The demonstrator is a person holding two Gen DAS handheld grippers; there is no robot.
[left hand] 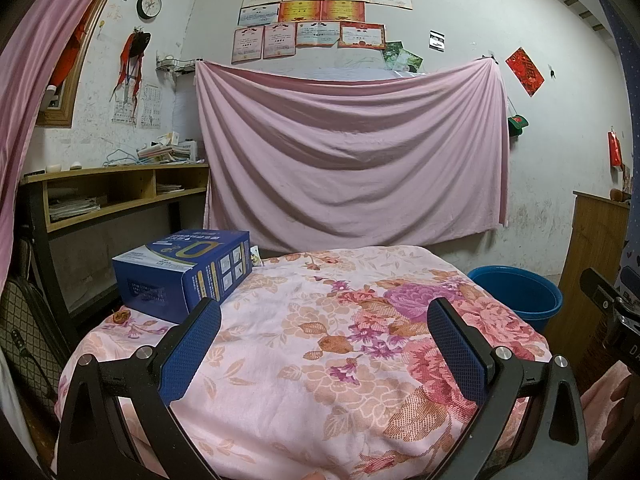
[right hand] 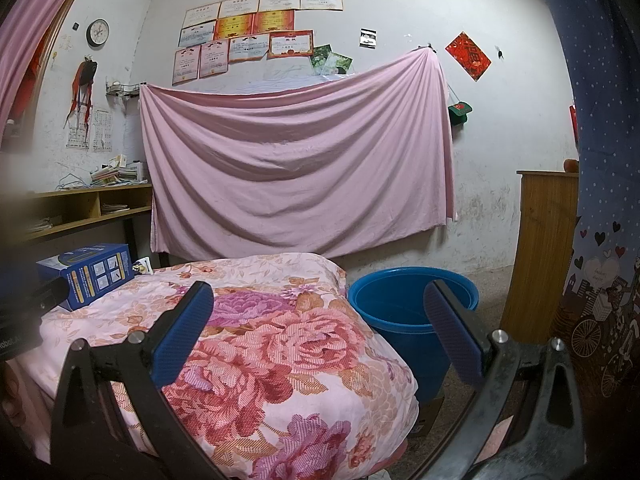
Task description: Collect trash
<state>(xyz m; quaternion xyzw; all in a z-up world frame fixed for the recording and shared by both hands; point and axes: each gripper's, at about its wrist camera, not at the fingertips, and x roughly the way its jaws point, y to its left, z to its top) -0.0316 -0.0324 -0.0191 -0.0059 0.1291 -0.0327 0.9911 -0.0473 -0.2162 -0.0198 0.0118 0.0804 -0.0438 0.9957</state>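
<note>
A blue cardboard box [left hand: 184,272] lies on the far left of a table covered with a pink floral cloth [left hand: 320,340]; it also shows in the right wrist view [right hand: 90,274]. A small wrapper [left hand: 255,257] sits behind the box, and a small brownish scrap [left hand: 121,316] lies at its near left. A blue bucket [right hand: 412,312] stands on the floor right of the table, also in the left wrist view [left hand: 516,296]. My left gripper [left hand: 324,316] is open and empty above the cloth. My right gripper [right hand: 320,300] is open and empty over the table's right edge.
A pink sheet [left hand: 352,152] hangs on the back wall. A wooden desk with shelves [left hand: 112,192] stands at the left, a wooden cabinet [right hand: 540,248] at the right. A patterned chair [left hand: 28,328] is at the table's left. A dark blue curtain [right hand: 600,160] hangs far right.
</note>
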